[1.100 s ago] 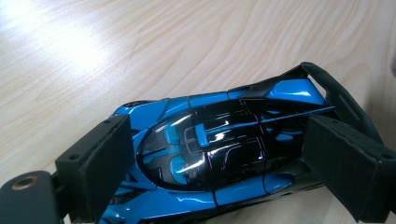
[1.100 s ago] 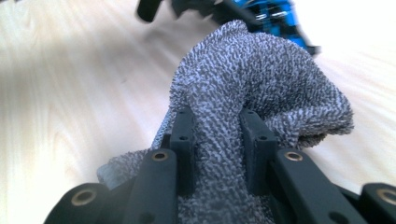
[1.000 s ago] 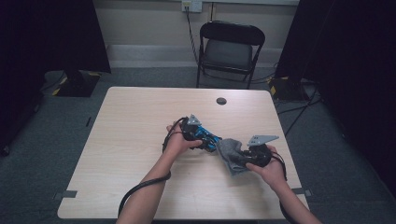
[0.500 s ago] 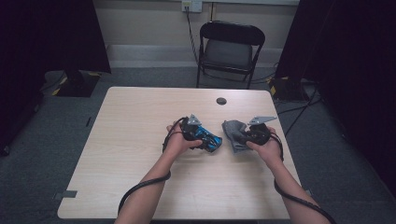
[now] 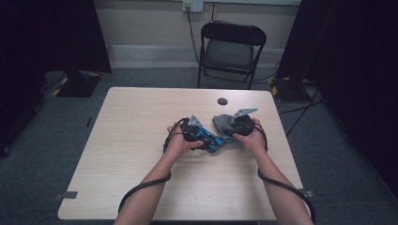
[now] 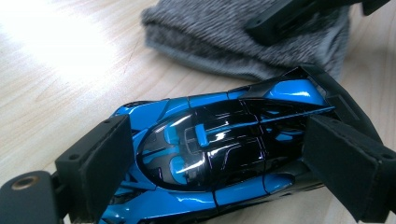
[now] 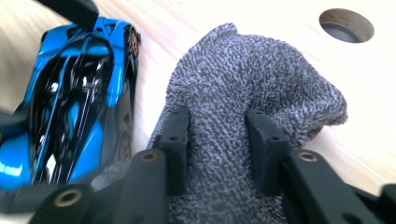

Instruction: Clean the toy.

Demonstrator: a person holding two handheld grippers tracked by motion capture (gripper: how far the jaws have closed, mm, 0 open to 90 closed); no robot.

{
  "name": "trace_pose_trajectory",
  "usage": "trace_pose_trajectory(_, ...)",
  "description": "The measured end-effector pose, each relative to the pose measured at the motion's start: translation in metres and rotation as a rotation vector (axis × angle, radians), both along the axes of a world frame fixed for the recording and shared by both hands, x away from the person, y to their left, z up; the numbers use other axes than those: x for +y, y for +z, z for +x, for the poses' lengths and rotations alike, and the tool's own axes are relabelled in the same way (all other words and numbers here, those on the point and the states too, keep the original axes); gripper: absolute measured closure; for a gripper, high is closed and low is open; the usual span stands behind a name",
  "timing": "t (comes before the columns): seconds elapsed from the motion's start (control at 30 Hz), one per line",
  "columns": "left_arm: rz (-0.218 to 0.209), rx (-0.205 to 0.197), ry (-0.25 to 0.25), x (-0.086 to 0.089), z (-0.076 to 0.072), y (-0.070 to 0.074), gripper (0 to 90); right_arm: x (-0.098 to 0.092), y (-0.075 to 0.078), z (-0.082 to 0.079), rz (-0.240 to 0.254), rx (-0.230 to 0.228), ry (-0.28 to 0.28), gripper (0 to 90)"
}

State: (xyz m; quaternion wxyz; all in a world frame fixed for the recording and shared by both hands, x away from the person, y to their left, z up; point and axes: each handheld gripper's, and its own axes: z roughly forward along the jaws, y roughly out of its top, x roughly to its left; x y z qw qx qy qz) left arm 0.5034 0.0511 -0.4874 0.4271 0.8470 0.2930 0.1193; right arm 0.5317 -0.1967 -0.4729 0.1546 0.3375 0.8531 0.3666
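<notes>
Between the jaws of your left gripper [image 6: 219,154] lies the blue and black toy car [image 6: 224,149], gripped across its body: one pad sits against the nose end, the other against the tail by the rear wing, and the car rests on the wooden table [image 5: 136,126]. In the high view this left gripper [image 5: 206,137] sits where it did a second ago, with the car [image 5: 210,137] pointing from it toward your right hand.

Your right gripper [image 7: 219,144] is closed on the grey knitted cloth [image 7: 252,93]. A bunched fold of the fabric stands between the two pads, which press it from both sides at a moderate width. Those jaws have just been opening somewhat, yet the cloth remains between them and in contact with both.

Changes from the earlier frames: a second ago your right gripper [image 5: 239,124] and the cloth [image 5: 223,125] were nearer to you, toward the table's near right edge. Both now lie farther up the table, level with the left gripper and just beside the car's tail. From the left gripper's camera, the cloth [image 6: 243,42] lies just beyond the car, with a right jaw across its top.

Beyond the cloth, farther from you, a round hole [image 7: 346,25] opens in the tabletop. Past the far edge of the table stands a dark folding chair [image 5: 230,51].
</notes>
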Motion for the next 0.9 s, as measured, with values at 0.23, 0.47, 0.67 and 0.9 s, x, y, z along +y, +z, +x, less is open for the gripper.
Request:
trace_pose_trajectory(0.23, 0.001, -0.005, 0.001, -0.001, -0.002, 0.000, 10.0, 0.007, 0.003, -0.001, 0.044, 0.002, -0.081, 52.1)
trace_pose_trajectory(0.47, 0.003, -0.002, 0.003, -0.002, -0.002, 0.000, 9.9, 0.002, 0.006, -0.009, 0.092, 0.012, -0.177, 49.6)
trace_pose_trajectory(0.67, 0.006, -0.002, 0.004, -0.002, -0.002, 0.001, 9.9, 0.009, -0.003, -0.004, 0.048, 0.046, -0.229, 52.4)
trace_pose_trajectory(0.9, -0.001, 0.001, 0.000, -0.003, -0.001, 0.000, 9.8, 0.027, -0.007, 0.008, 0.011, 0.044, -0.148, 70.8)
